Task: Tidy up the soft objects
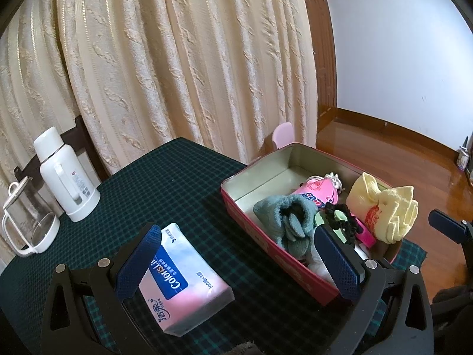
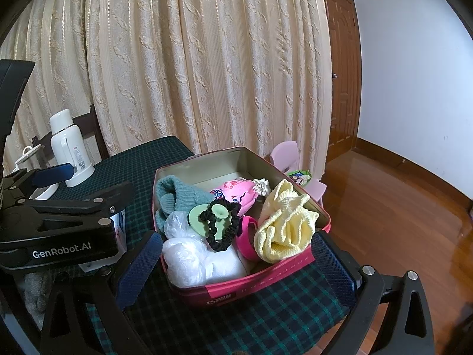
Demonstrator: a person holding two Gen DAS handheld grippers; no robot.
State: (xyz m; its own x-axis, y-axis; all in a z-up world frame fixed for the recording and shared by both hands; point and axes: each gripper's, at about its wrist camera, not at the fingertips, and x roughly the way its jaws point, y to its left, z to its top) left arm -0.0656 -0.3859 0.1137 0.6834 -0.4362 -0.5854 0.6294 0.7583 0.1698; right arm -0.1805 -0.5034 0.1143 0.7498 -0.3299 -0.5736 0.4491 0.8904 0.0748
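Both hand-held grippers gaping, nothing held. Left hand-held gripper (image 1: 236,263) straddles tissue pack (image 1: 183,278) on counter (image 1: 165,183), beside red tin (image 2: 266,284) w/ teal knit (image 2: 174,198), yellow cloth (image 2: 283,227), black scrunchie (image 2: 220,227). Right hand-held gripper (image 2: 236,266) flanks tin's near end.

A tin (image 2: 260,281) sits on the table (image 1: 177,183), holding a knit hat (image 2: 177,195), a scrunchie (image 2: 220,227), a pouch (image 2: 236,192) and a folded cloth (image 2: 283,227). Left of the tin lies a tissue pack (image 1: 183,278); behind it stand a flask (image 1: 66,174) and a glass jug (image 1: 26,222).
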